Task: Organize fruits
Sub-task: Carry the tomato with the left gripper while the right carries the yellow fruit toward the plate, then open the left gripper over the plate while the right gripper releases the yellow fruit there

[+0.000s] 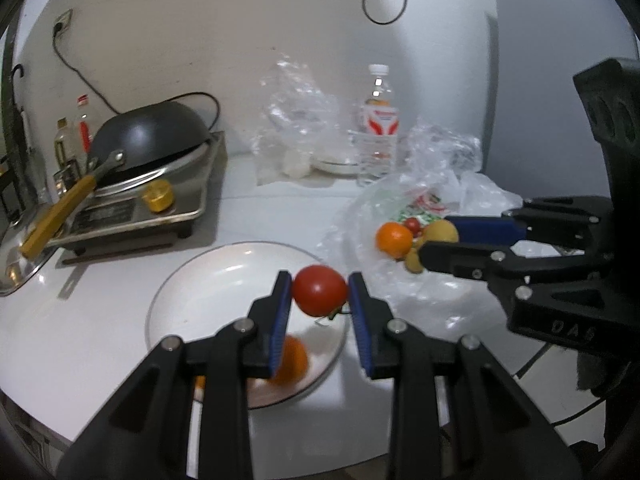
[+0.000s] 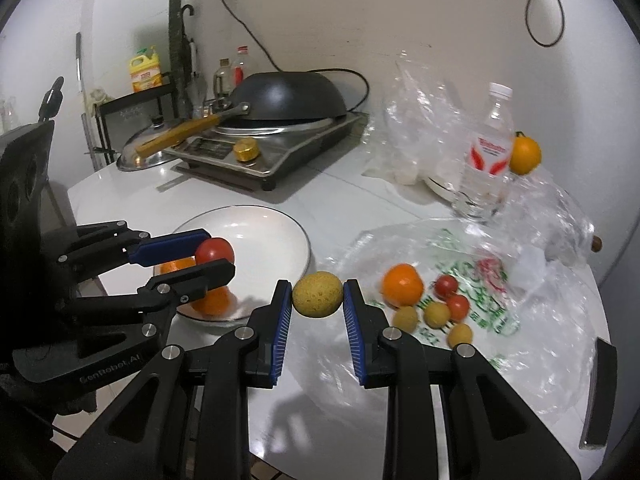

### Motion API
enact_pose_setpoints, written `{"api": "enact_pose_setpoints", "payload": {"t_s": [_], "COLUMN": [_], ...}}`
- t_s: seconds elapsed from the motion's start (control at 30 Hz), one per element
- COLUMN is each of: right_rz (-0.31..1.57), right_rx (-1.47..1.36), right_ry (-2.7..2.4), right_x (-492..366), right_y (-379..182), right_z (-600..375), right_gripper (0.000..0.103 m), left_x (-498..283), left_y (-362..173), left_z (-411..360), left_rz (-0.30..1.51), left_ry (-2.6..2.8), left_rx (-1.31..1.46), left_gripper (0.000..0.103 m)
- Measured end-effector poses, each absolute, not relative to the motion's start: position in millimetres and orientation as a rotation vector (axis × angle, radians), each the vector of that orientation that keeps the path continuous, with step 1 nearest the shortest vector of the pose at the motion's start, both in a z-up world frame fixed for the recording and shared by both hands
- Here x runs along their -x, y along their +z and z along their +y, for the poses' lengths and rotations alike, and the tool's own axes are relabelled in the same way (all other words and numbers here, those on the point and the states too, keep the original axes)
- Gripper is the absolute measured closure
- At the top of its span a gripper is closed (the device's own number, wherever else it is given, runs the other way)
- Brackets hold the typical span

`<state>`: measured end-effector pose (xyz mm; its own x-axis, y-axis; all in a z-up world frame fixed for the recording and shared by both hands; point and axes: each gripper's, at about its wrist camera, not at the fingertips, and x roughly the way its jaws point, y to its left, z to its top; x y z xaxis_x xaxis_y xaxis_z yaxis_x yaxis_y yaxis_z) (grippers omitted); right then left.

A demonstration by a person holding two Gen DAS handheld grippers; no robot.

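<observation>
My left gripper [image 1: 319,292] is shut on a red tomato [image 1: 319,290], held above the white plate [image 1: 192,280]; the same tomato [image 2: 214,250] shows in the right wrist view over that plate [image 2: 280,240]. An orange [image 1: 290,360] lies in the plate beneath. My right gripper [image 2: 317,295] is shut on a yellow speckled fruit [image 2: 317,294], hanging between the plate and the plastic bag [image 2: 480,280]. On the bag lie an orange [image 2: 402,285], small red tomatoes [image 2: 446,286] and small yellow fruits [image 2: 436,314].
An induction cooker [image 2: 260,152] with an upturned black wok [image 2: 288,96] stands at the back left. A water bottle [image 2: 490,152], crumpled clear bags [image 2: 416,112] and another orange [image 2: 524,156] stand at the back right. The round white table [image 2: 304,400] ends close below the grippers.
</observation>
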<state>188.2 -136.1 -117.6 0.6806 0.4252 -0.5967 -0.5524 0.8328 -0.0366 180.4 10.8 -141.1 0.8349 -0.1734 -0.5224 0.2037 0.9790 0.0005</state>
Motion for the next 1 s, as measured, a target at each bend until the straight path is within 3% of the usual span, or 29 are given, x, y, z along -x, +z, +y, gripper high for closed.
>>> {"api": "enact_pose_setpoints", "payload": {"t_s": [1.0], "right_rz": [0.667], "right_rx": [0.309], "right_ry": [0.648], "right_x": [-212.9], "right_y": [-142.5], "right_z": [-41.0], "right_gripper": [0.075], "left_x": [-197.7], "left_y": [-180.6], "left_z": [113.8], "left_rz": [0.619], "left_ry": [-0.057], "left_rx": [0.055], "left_gripper": [0.073]}}
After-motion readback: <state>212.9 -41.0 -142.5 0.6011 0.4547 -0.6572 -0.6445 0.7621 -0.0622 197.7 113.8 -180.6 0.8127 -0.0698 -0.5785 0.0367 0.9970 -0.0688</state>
